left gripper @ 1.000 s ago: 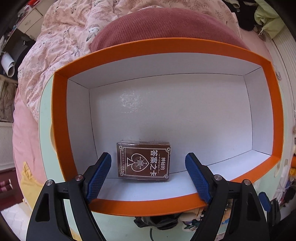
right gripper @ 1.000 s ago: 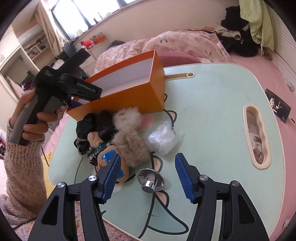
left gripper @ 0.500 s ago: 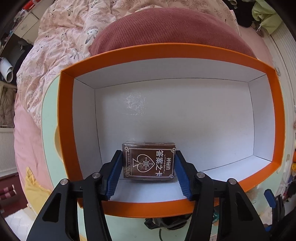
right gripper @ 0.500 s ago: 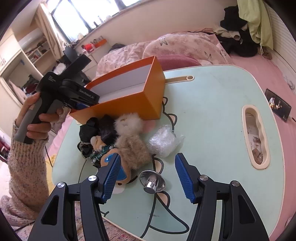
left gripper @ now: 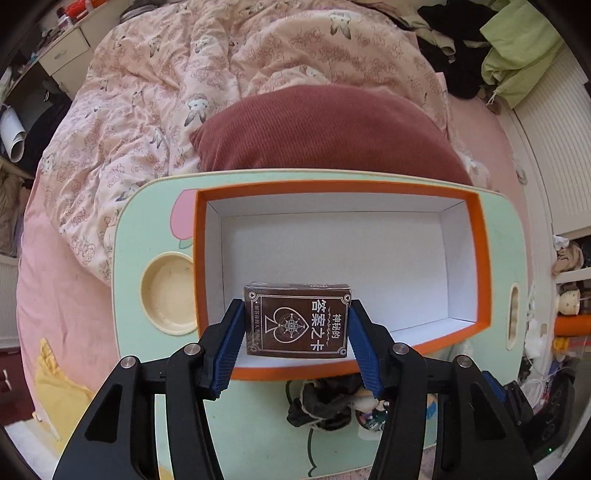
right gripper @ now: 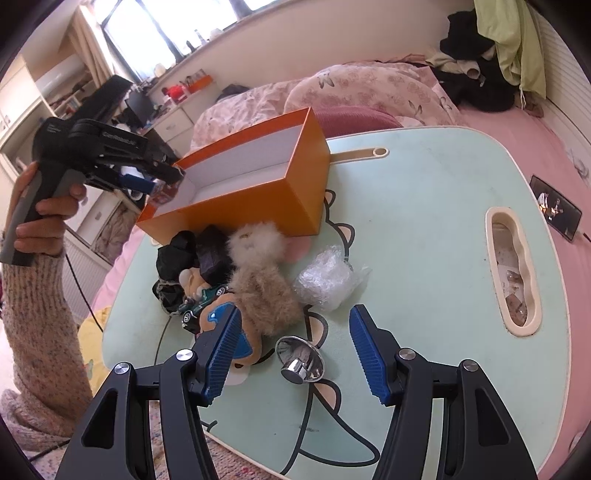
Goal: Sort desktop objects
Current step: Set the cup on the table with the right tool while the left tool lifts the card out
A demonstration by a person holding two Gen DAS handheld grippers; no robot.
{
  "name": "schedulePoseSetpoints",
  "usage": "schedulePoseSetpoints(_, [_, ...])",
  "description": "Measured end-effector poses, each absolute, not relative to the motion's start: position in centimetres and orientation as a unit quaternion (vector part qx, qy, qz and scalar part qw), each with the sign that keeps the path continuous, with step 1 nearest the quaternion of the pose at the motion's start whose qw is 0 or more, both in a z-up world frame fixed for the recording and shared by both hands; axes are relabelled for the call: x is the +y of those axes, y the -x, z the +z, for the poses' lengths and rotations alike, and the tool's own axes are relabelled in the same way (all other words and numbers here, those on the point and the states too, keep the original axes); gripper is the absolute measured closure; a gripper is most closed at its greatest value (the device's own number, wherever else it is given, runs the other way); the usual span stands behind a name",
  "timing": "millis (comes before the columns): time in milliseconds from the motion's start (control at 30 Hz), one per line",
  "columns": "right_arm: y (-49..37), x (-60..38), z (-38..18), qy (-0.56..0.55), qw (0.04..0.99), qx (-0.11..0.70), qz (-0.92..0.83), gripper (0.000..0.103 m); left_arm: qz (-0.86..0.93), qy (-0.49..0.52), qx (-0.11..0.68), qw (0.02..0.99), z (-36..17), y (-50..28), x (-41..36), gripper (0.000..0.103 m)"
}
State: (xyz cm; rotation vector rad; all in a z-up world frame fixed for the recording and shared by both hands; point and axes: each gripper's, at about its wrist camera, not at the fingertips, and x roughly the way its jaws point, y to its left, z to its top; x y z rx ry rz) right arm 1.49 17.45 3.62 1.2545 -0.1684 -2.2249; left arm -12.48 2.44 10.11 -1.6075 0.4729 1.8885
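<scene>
This is a bedroom in a home — lived-in and untidy. A bed with a rumpled pink floral duvet [left gripper: 229, 74] fills the view from 10 to 1 o'clock of the left wrist camera, a dark red corduroy cushion [left gripper: 325, 129] lying at its near edge. Loose clothes [right gripper: 495, 55], black and pale green, are heaped at 1 o'clock in the right wrist view. A mint-green lap table [right gripper: 424, 229] with a cartoon print rests on the pink bedding. At 11 o'clock a bright window [right gripper: 166, 22] has small bottles on its sill — below it, white drawers [right gripper: 173, 122].
</scene>
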Motion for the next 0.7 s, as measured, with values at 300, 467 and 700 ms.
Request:
schedulePoseSetpoints(300, [-2.3,17.5,4.1,-0.449,0.286,-0.055,-0.845,0.043,0.738,0.568,0.185,0.315,9.7,4.6,-2.3,0.047])
schedulePoseSetpoints(467, [-2.9,18.0,4.7,-0.435,0.288,-0.06,-0.851,0.039,0.75,0.573,0.18,0.278,6.6,3.4,-4.5,0.047])
schedulePoseSetpoints(700, [-4.8,17.7,4.9,-0.422,0.278,-0.016,-0.863,0.039,0.756,0.579,0.142,0.269,3.5,3.9,-4.2,0.046])
